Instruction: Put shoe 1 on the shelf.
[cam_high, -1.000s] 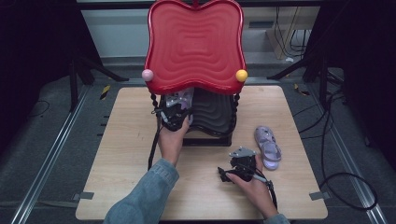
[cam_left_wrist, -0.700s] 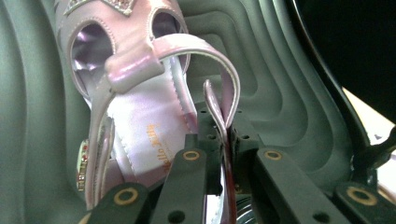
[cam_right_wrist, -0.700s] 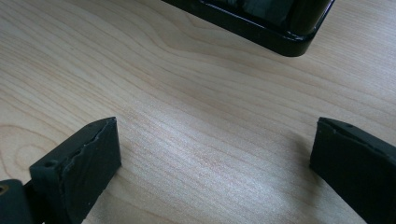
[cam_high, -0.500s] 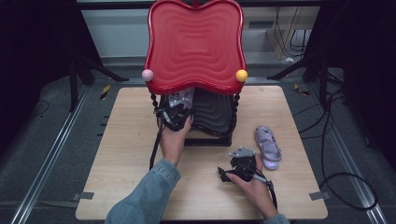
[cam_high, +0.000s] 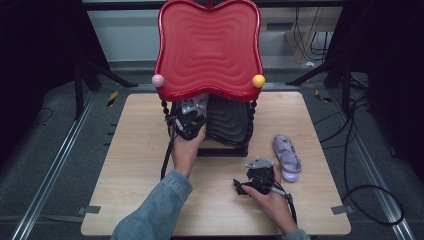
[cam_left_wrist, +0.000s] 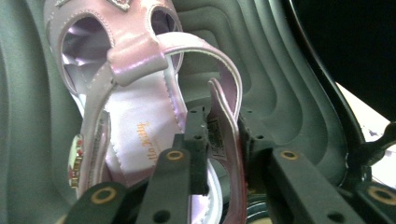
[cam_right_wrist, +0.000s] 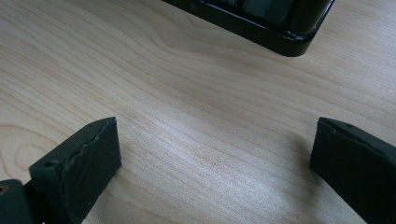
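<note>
Hand-held gripper (cam_left_wrist: 223, 140), jaws just opening, astride sandal (cam_left_wrist: 135, 116) heel strap.

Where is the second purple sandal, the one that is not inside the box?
In the high view, the purple sandal lies flat on the table, right of the black box and just beyond the right claw.

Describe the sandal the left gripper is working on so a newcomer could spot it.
Start at the red wavy-lidded case standing open at the table's far side. In its dark ribbed base lies a lilac child's sandal, heel strap between the left gripper jaws. Its twin lies out on the bare wood.
</note>
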